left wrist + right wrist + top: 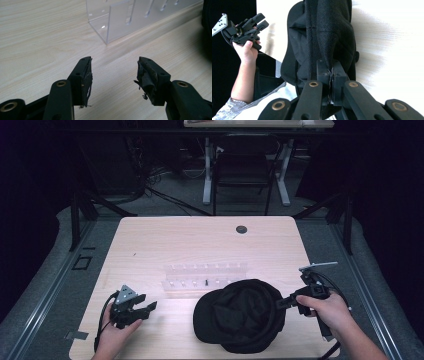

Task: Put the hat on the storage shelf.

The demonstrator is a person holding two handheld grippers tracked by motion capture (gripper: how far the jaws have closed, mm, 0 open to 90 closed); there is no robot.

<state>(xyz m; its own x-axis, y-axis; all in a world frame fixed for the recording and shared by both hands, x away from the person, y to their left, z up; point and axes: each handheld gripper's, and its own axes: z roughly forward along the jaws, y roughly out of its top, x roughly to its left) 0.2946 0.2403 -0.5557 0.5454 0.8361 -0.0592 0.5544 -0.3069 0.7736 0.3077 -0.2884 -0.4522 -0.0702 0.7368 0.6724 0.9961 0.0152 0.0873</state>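
Now right hand-held gripper (pixel 331 75) pinching soft black woven cap (pixel 240 315); left hand-held gripper (pixel 114 72) spread, empty.

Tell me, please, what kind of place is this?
Probably a lab or recording workspace: a light wooden table on a dark floor, another desk and a chair behind, and floor cables.

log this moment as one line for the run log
left gripper: open, empty, over table | right gripper: shut on cap edge | clear rack: behind cap, untouched
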